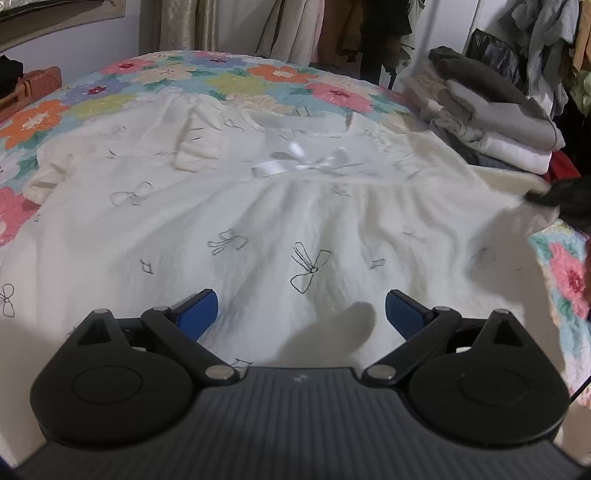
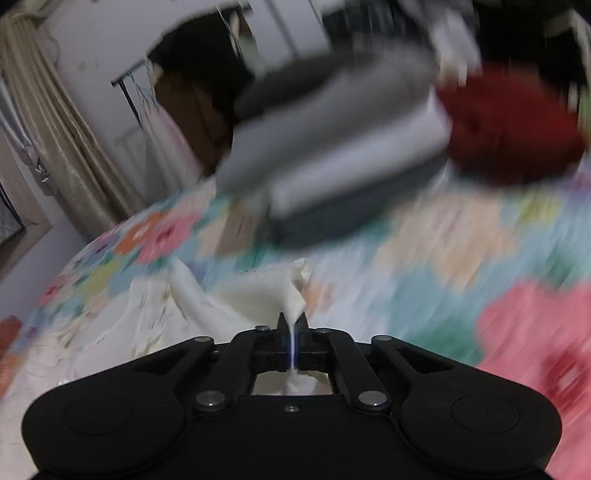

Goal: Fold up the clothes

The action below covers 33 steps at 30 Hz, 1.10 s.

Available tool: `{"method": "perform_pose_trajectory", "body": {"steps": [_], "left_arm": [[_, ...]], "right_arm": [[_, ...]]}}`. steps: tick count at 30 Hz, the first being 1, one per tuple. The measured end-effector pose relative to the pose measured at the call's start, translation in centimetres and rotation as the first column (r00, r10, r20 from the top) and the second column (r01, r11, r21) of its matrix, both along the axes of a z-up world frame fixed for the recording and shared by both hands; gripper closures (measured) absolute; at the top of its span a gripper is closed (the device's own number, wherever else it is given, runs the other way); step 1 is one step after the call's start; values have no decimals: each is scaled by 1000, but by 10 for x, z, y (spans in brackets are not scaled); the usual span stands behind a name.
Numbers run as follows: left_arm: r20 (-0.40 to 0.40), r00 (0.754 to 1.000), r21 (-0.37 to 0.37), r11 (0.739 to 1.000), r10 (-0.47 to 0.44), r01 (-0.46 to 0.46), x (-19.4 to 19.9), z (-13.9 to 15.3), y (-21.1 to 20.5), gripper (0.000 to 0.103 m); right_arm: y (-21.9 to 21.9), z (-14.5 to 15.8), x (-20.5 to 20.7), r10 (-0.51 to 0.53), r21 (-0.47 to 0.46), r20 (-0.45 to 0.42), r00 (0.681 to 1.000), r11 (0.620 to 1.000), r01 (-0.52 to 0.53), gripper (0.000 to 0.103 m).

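Two hand-held grippers in play over one cream dress [image 1: 258, 206], lying face up and mostly flat on bed [image 1: 155, 85], covering most of its floral cover.

Left hand-held gripper [image 1: 300, 314]: hovering above skirt, jaws spread wide, gripping nothing. Probably waiting to pin or take hem while other side comes over.

Right hand-held gripper [image 2: 293, 334]: jaws closed tight, pinching edge of dress [image 2: 280, 291]; cloth bunching up ahead of fingers and trailing left onto bed [image 2: 424, 251]. Right view heavily blurred, suggesting fast movement. Visible in left view only as dark blur at right edge of garment, exact hold not readable there. Likely reason for grip: lifting one side to carry it across toward middle for first fold.

Dress details: white ribbon bow [image 1: 303, 162] at chest, small drawn bows printed across fabric, one sleeve lying out at left.

Surroundings: stack of folded clothes [image 1: 491, 122] at far right of bed, just beside lifted edge; red item [image 2: 509, 129] next to stack [image 2: 332, 158] in right view. Hanging garments [image 1: 325, 26] and curtain [image 1: 173, 26] behind.

Obstruction: stack standing close to right-hand working side, risking a knock during swing. Fold not yet made.
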<state>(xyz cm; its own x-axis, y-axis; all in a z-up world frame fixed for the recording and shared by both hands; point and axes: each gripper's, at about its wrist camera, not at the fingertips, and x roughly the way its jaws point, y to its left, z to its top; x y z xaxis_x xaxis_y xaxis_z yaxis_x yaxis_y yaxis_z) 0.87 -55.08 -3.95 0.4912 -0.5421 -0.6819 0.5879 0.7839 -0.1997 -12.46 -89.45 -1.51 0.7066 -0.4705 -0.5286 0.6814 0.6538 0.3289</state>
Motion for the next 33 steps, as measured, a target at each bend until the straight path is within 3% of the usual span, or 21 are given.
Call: {"method": "perform_pose_trajectory", "body": {"steps": [3, 6, 10, 16, 19, 20, 21, 23, 27, 30, 33], "left_arm": [[-19, 1000, -8, 1000, -13, 12, 2, -1, 2, 4], [-14, 1000, 14, 1000, -9, 9, 1, -3, 2, 4], [-3, 1000, 39, 999, 3, -3, 2, -5, 5, 4], [-15, 1000, 27, 999, 20, -19, 5, -5, 8, 4], [-18, 999, 27, 999, 27, -27, 7, -5, 10, 4], [-20, 999, 27, 999, 30, -29, 8, -5, 11, 4], [-22, 999, 26, 999, 32, -32, 9, -5, 11, 4], [-25, 999, 24, 999, 38, -37, 11, -5, 13, 4], [-24, 999, 25, 999, 42, -42, 11, -5, 18, 4], [-7, 998, 28, 998, 61, -61, 14, -2, 23, 4], [20, 994, 17, 994, 112, -112, 24, 7, 33, 4]], "right_arm": [[0, 3, 2, -17, -24, -53, 998, 1000, 16, 100], [-20, -25, 11, 33, 177, -121, 992, 984, -11, 96], [-40, -41, -3, -20, 277, -91, 996, 960, 45, 100], [-39, -31, -6, -78, 162, -170, 982, 981, 106, 96], [-32, -21, -2, -107, 92, -204, 973, 987, 128, 87], [-30, -18, 0, -109, 64, -204, 973, 990, 124, 76], [-27, -14, 0, -104, 44, -195, 975, 992, 115, 59], [-24, -10, -4, -89, 41, -158, 983, 994, 97, 45], [-25, -12, -3, -97, 73, -160, 982, 991, 110, 45], [-16, -3, 1, -130, 3, -180, 975, 991, 133, 45], [4, 12, 11, -57, -13, -142, 988, 998, 56, 45]]}}
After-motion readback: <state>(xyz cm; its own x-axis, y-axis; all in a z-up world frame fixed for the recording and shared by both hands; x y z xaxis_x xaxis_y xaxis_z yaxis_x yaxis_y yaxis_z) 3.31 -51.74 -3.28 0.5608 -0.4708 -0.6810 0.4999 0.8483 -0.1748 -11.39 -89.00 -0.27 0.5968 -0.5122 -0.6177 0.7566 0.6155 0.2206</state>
